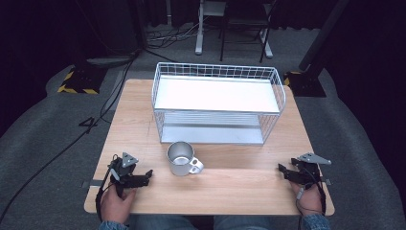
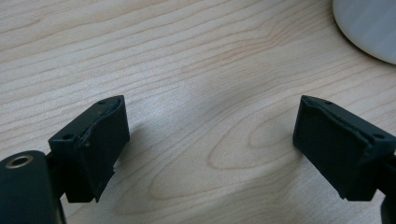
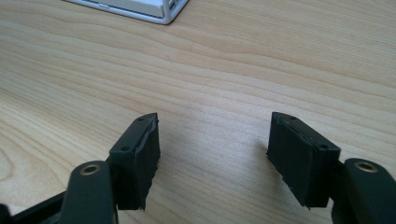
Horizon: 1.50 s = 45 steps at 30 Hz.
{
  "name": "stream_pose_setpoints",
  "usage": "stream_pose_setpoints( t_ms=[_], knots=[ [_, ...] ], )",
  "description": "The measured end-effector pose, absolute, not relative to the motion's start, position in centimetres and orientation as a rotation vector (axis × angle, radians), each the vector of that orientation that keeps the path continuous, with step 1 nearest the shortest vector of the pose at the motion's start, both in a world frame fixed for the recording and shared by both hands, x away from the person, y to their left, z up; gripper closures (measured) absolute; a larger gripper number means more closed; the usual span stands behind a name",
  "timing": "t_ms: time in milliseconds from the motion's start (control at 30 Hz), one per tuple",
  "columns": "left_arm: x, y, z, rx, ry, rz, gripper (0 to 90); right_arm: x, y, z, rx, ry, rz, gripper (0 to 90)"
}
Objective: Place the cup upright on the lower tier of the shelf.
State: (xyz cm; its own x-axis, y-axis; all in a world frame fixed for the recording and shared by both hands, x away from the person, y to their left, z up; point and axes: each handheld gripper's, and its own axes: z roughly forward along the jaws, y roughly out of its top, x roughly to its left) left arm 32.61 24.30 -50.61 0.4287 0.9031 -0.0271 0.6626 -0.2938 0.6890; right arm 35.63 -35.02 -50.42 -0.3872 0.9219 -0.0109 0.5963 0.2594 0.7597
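I held both grippers low at the near edge, left gripper [image 1: 148, 175] and right gripper [image 1: 282, 168] each spread and empty. The mug [image 1: 181, 158] stood upright between them, nearer the left, before the basket [image 1: 218, 103]. I judged a level approach to its wall safest, avoiding the handle.

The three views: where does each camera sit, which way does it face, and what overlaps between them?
High view: above the person's side, facing forward and down on the table, wire basket and metal mug; both hands with the left gripper and right gripper show.
Left gripper view: rides the left gripper, facing the tabletop; open jaws, mug's edge top right.
Right gripper view: rides the right gripper, facing the tabletop; open jaws, basket's corner.
Shared: the mug in high and left views; the basket in high and right.
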Motion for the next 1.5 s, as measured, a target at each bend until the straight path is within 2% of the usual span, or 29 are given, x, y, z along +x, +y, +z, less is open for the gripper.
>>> stream_pose_setpoints(
  t_ms=[500, 733, 867, 1500],
  knots=[
    [32.6, 24.3, -50.6, 2.056, 1.313, 0.493, 11.1, 35.6, -35.0, -50.4, 1.369, 2.088, 0.953, 34.3],
    [32.6, 24.3, -50.6, 2.055, 1.313, 0.493, 11.1, 35.4, -35.0, -50.4, 1.369, 2.083, 0.959, 39.6],
    [32.6, 24.3, -50.6, 2.056, 1.313, 0.493, 11.1, 35.2, -34.5, -50.2, 1.359, 2.083, 0.983, 38.3],
    [32.6, 24.3, -50.6, 2.055, 1.313, 0.493, 11.1, 33.1, -26.4, -45.6, 1.092, 2.243, 1.185, 37.5]
  ],
)
